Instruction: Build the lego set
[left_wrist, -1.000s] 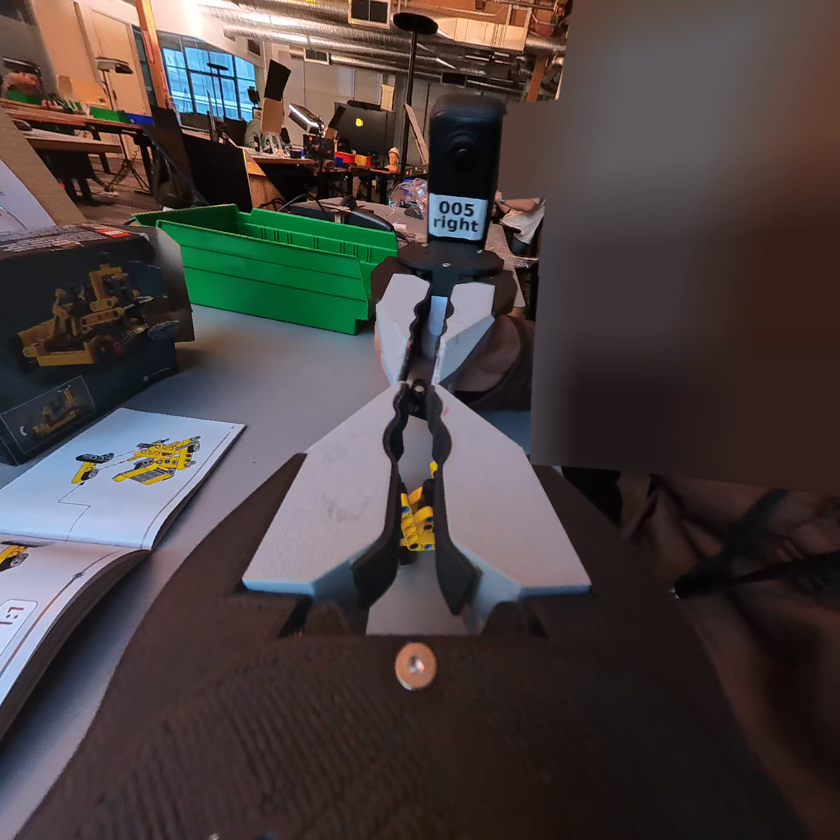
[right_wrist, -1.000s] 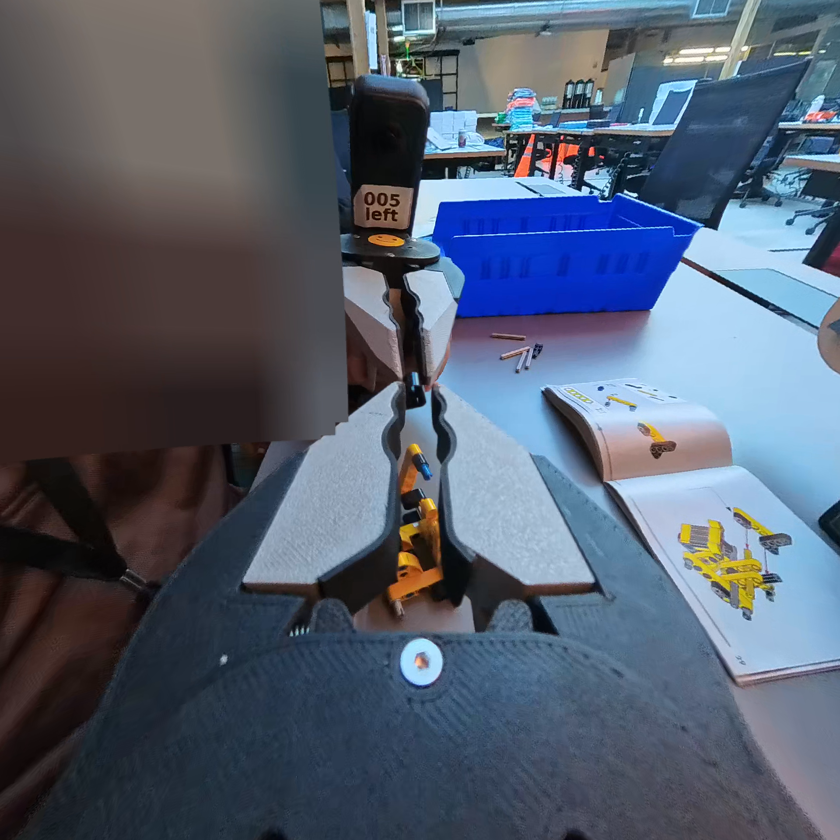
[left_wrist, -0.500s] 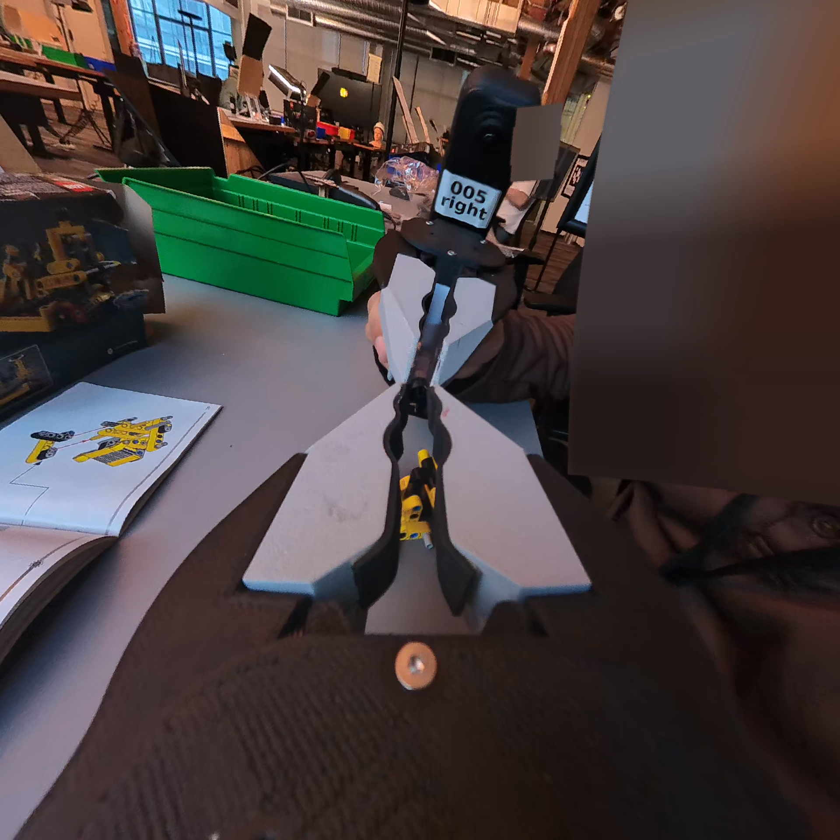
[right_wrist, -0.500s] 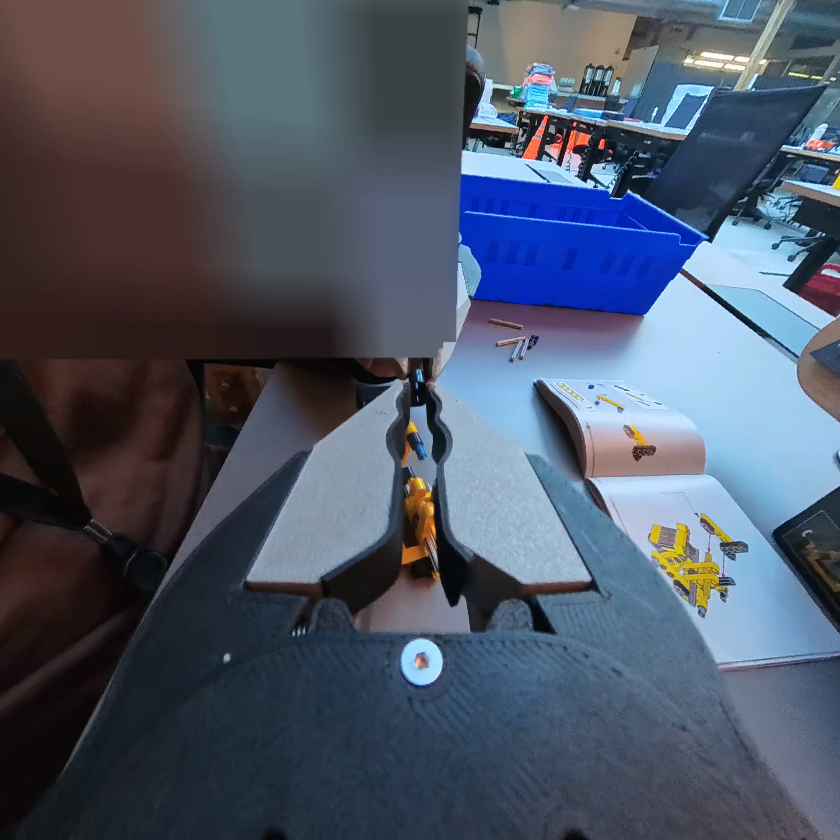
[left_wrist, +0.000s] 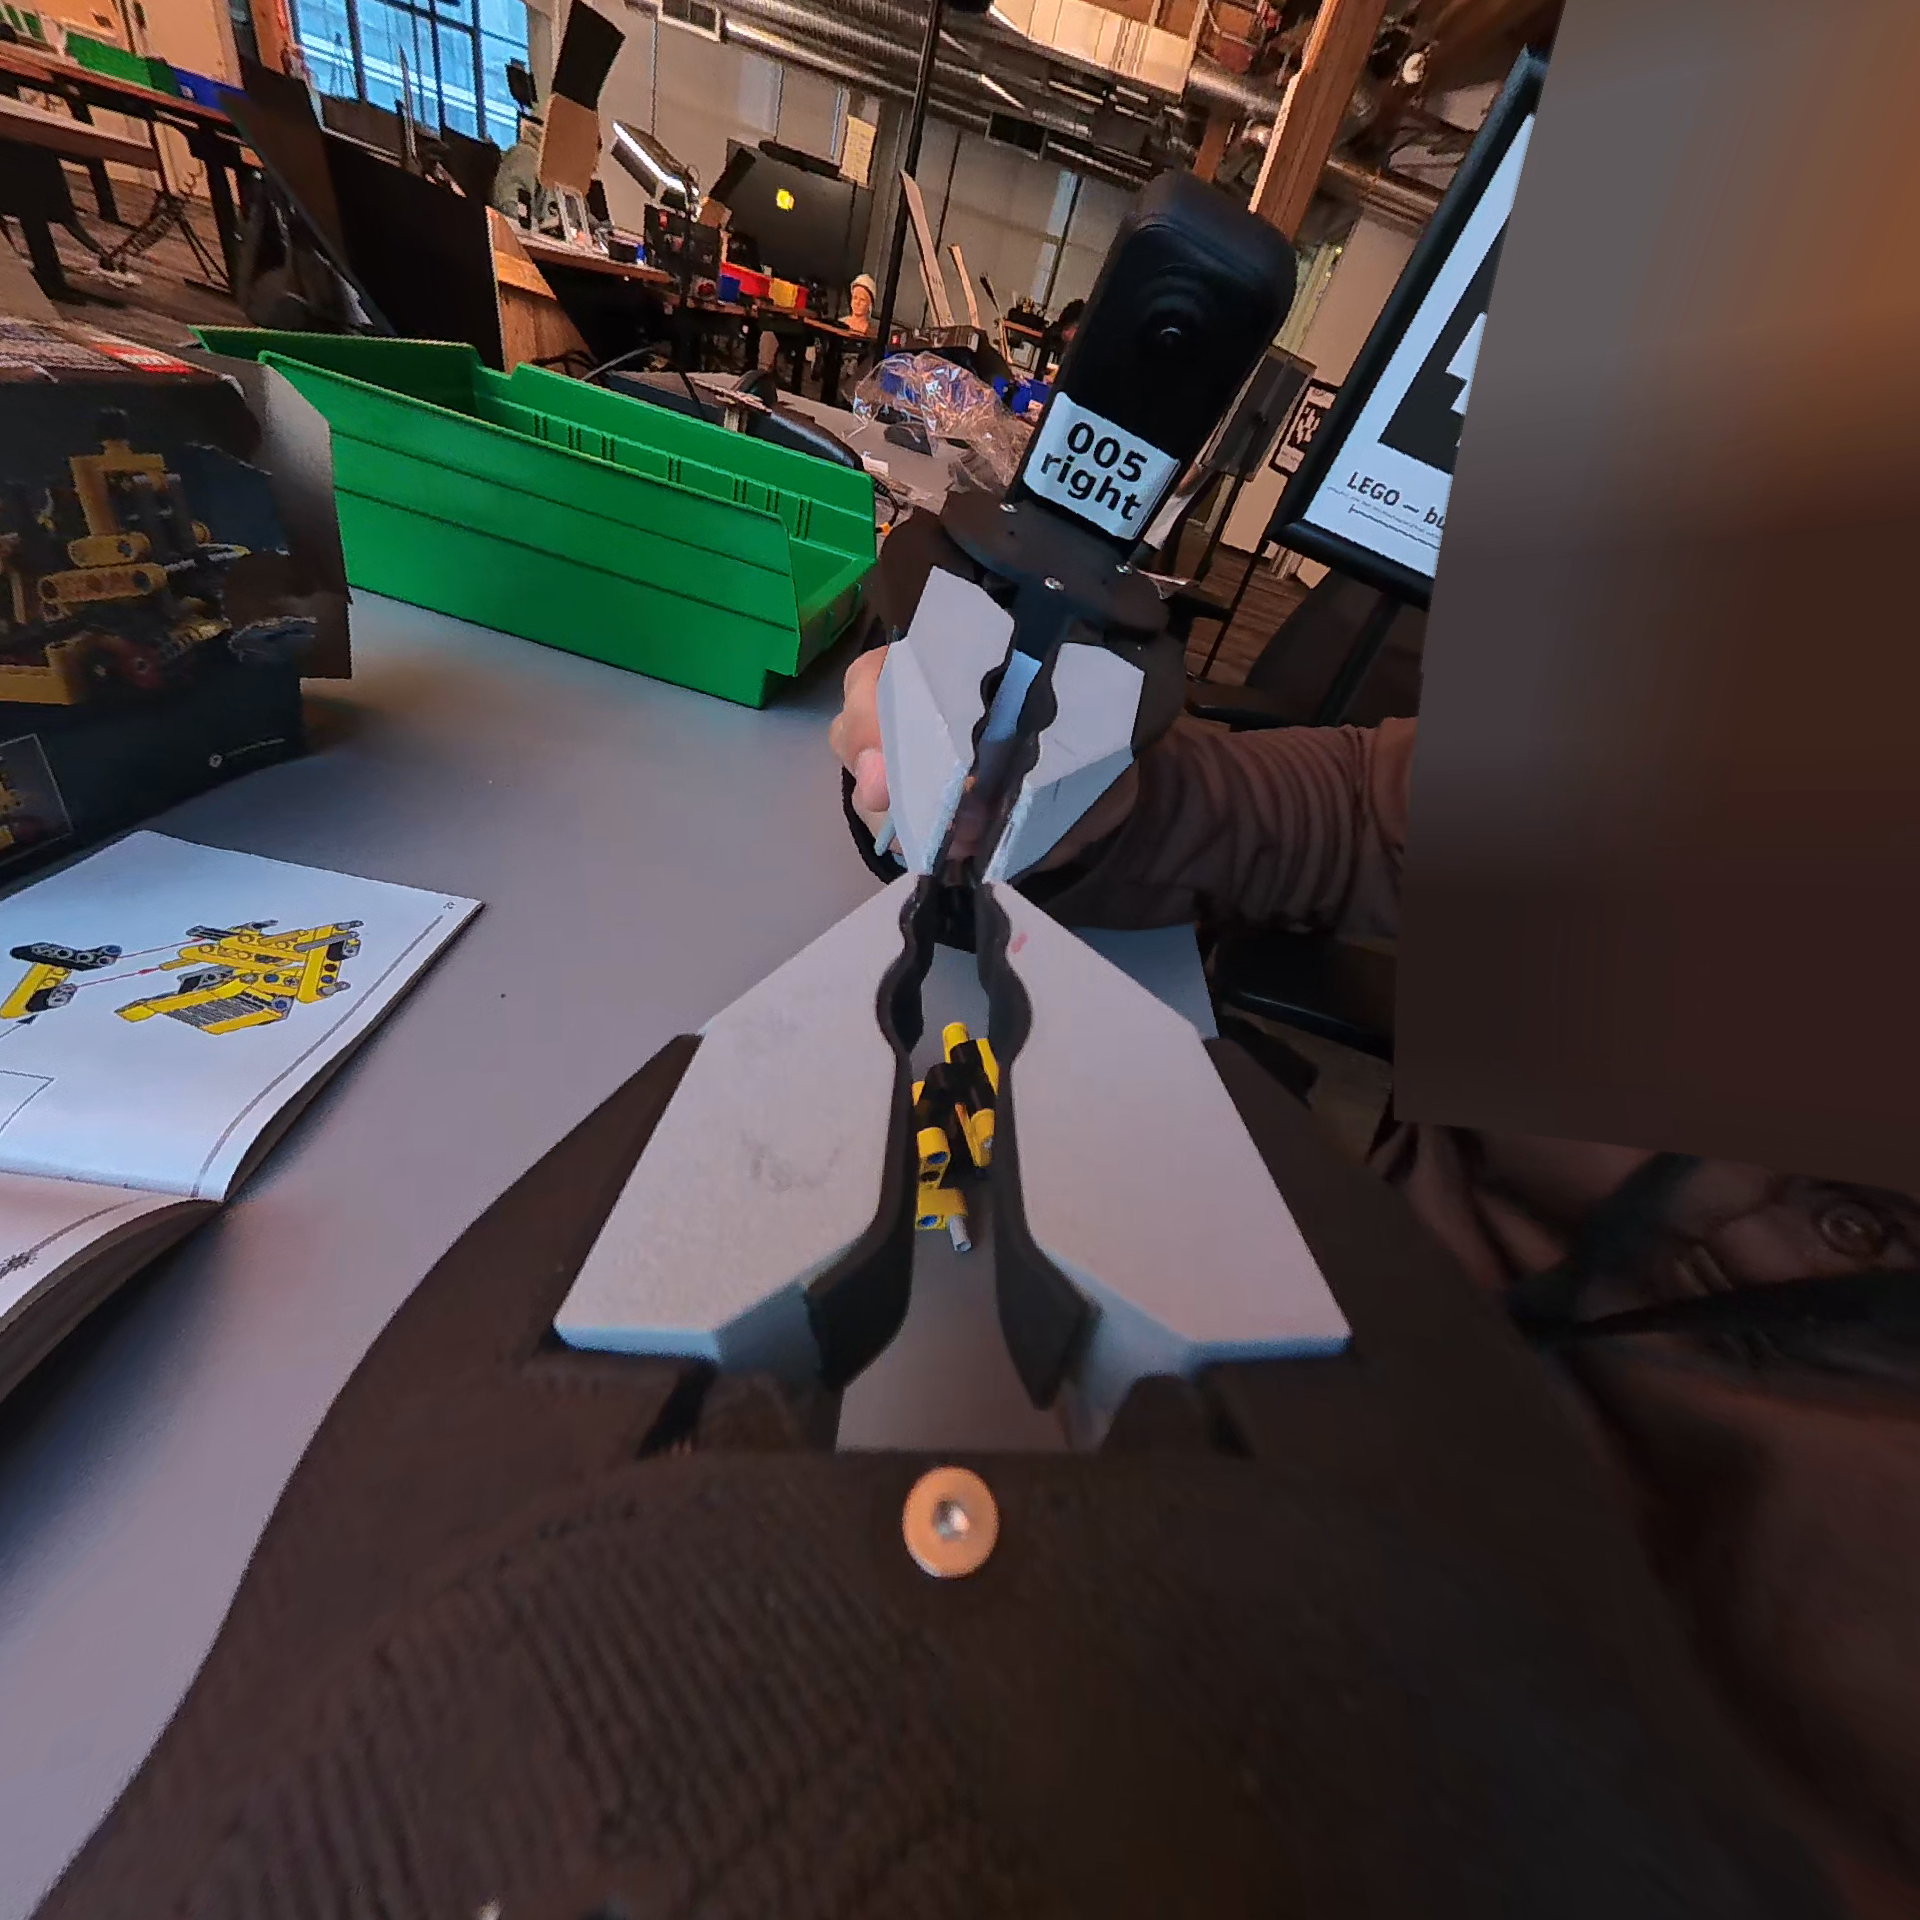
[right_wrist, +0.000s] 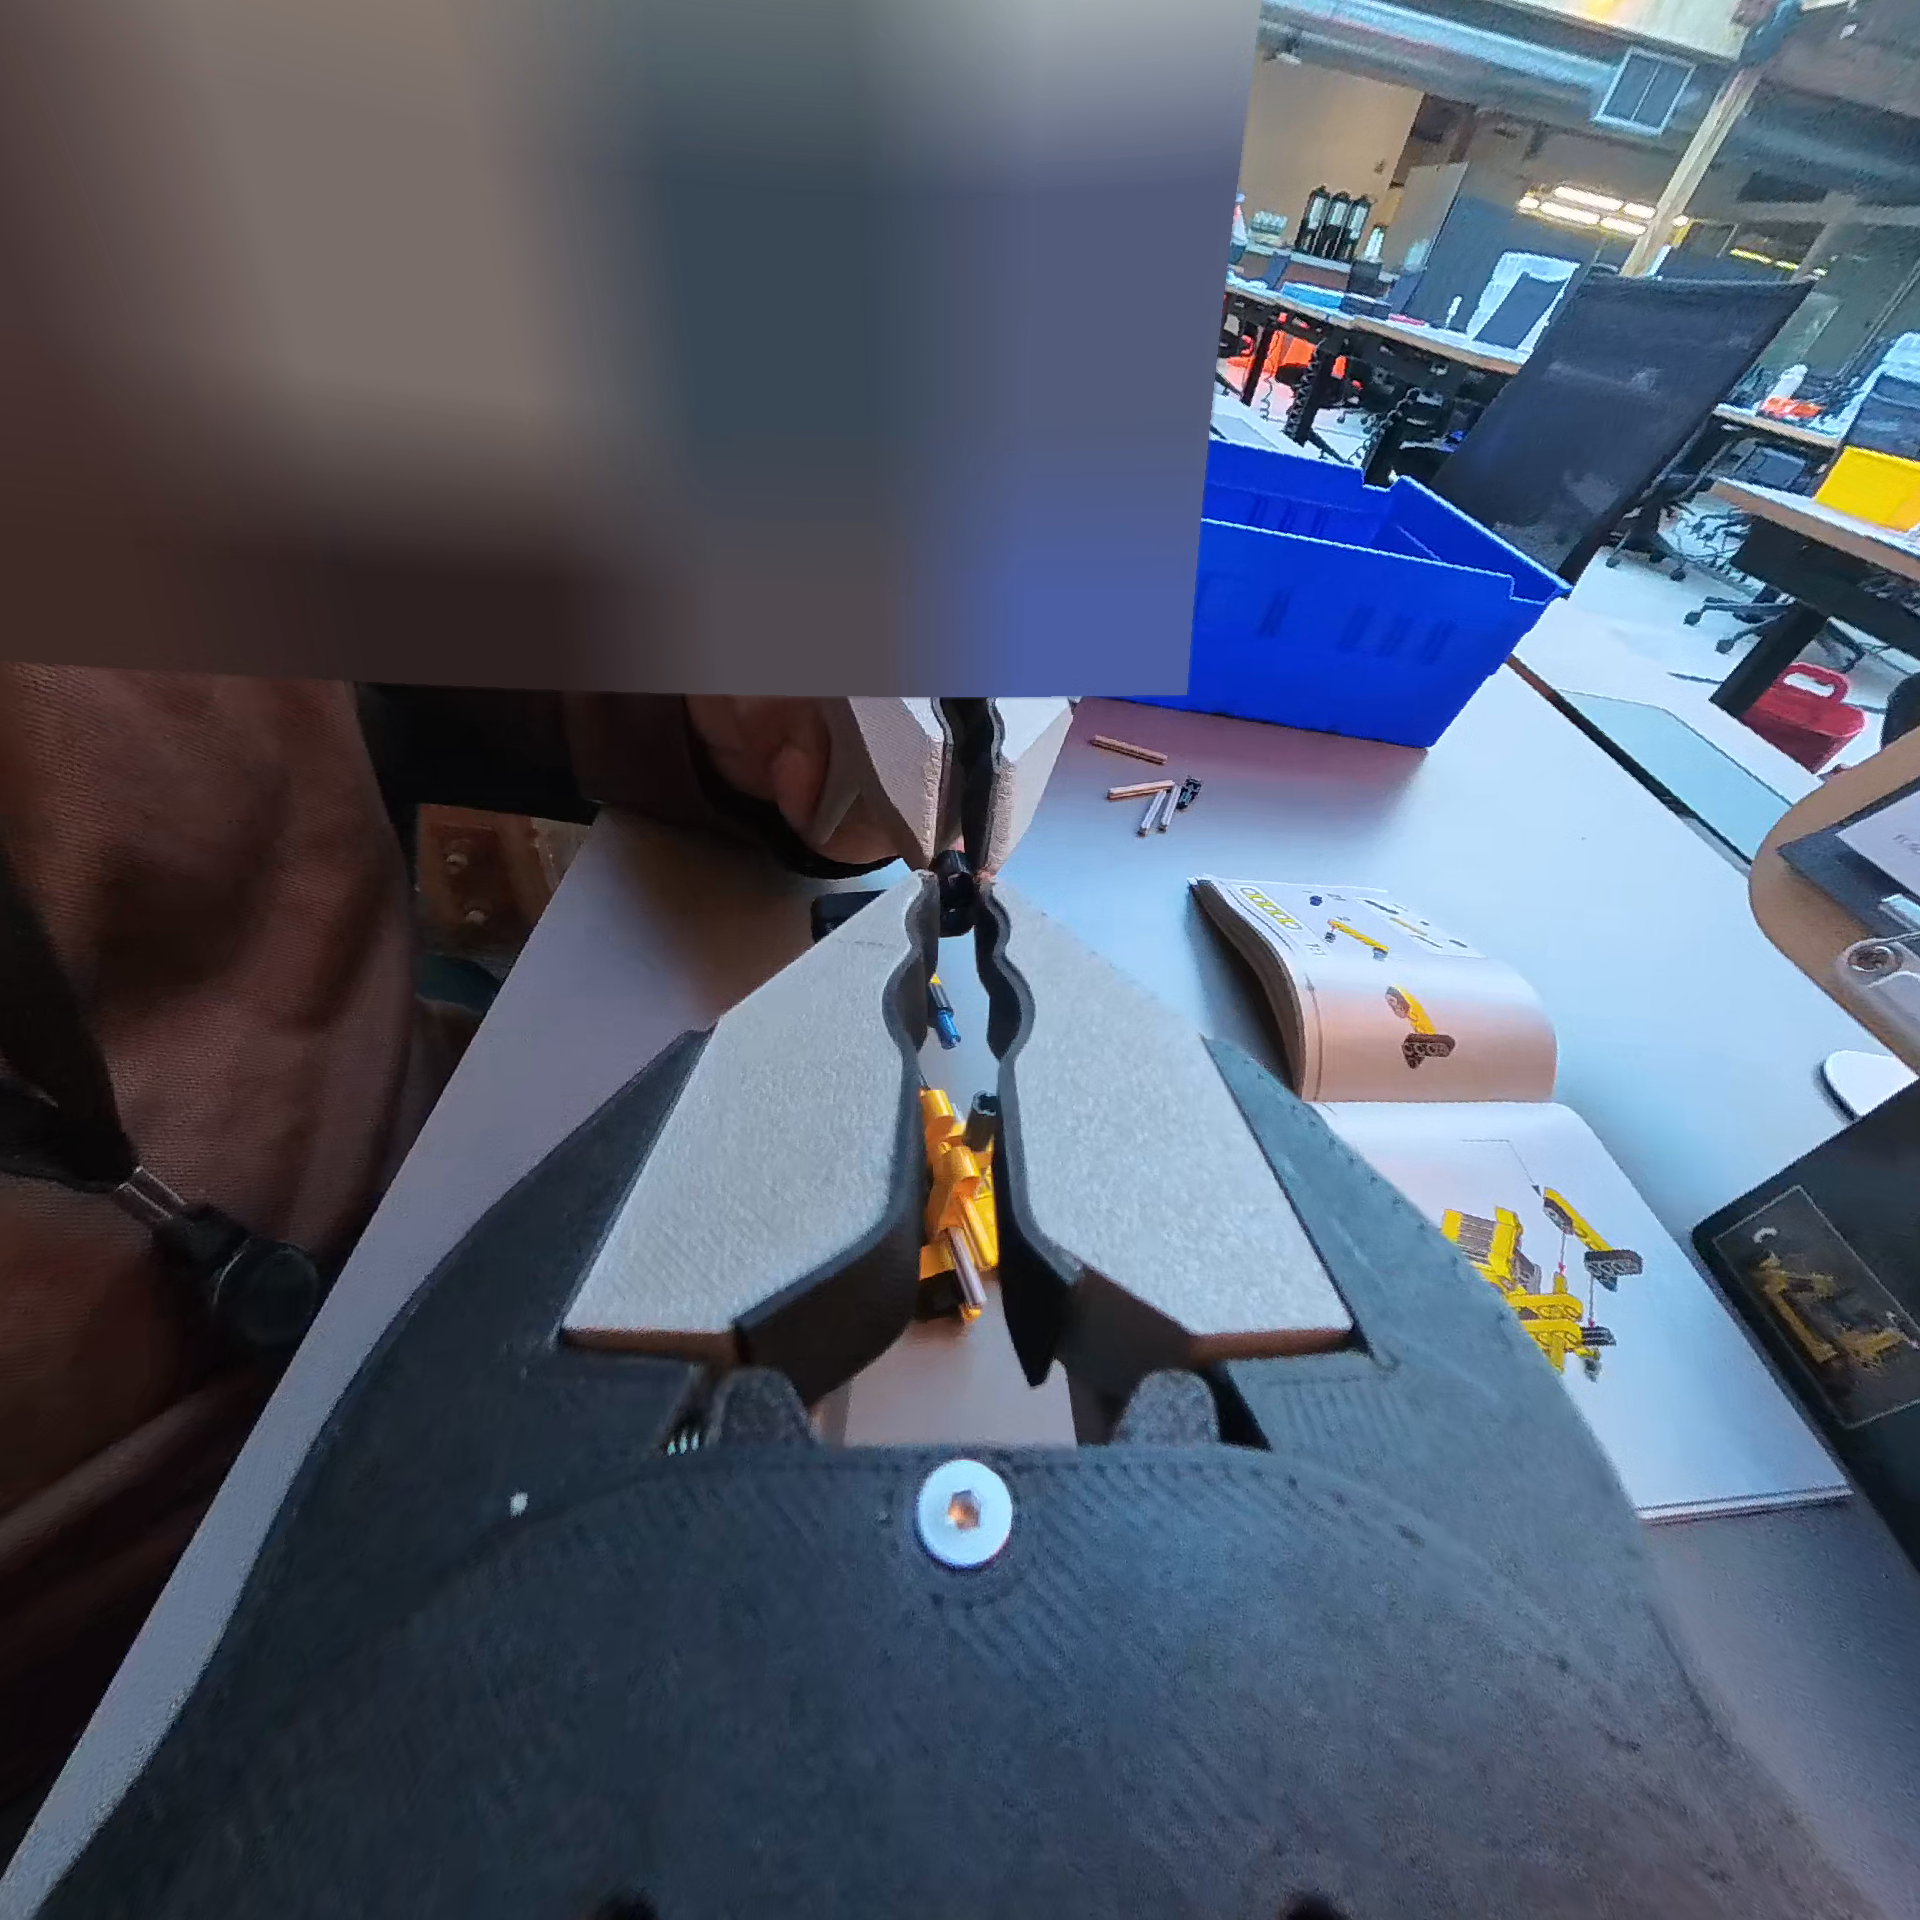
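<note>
My left gripper (left_wrist: 951, 899) and right gripper (right_wrist: 951, 896) meet tip to tip above the grey table (left_wrist: 582, 790). Both are shut on a small black piece (right_wrist: 951, 883) pinched where the tips meet. In the left wrist view the right gripper (left_wrist: 971, 831) points down at my tips, with a hand behind it. In the right wrist view the left gripper (right_wrist: 971, 800) is partly hidden by a blur patch. A yellow lego assembly (left_wrist: 951, 1127) with a grey axle shows through the gap between my fingers. It also shows in the right wrist view (right_wrist: 951, 1195), beside a blue pin (right_wrist: 943, 1013).
A green bin (left_wrist: 582, 540), the set's box (left_wrist: 135, 582) and an open instruction booklet (left_wrist: 187, 1029) lie to the left. A blue bin (right_wrist: 1351, 613), loose axles (right_wrist: 1153, 795) and the booklet (right_wrist: 1455, 1143) show in the right wrist view. The table edge (right_wrist: 436, 1143) runs near a brown sleeve. My two grippers' fingertips are within a few centimetres of each other.
Both grippers stayed tip to tip on the small piece while swinging together. The bin, box and booklet slid left in the left view. The left gripper's camera went behind the blur patch.
</note>
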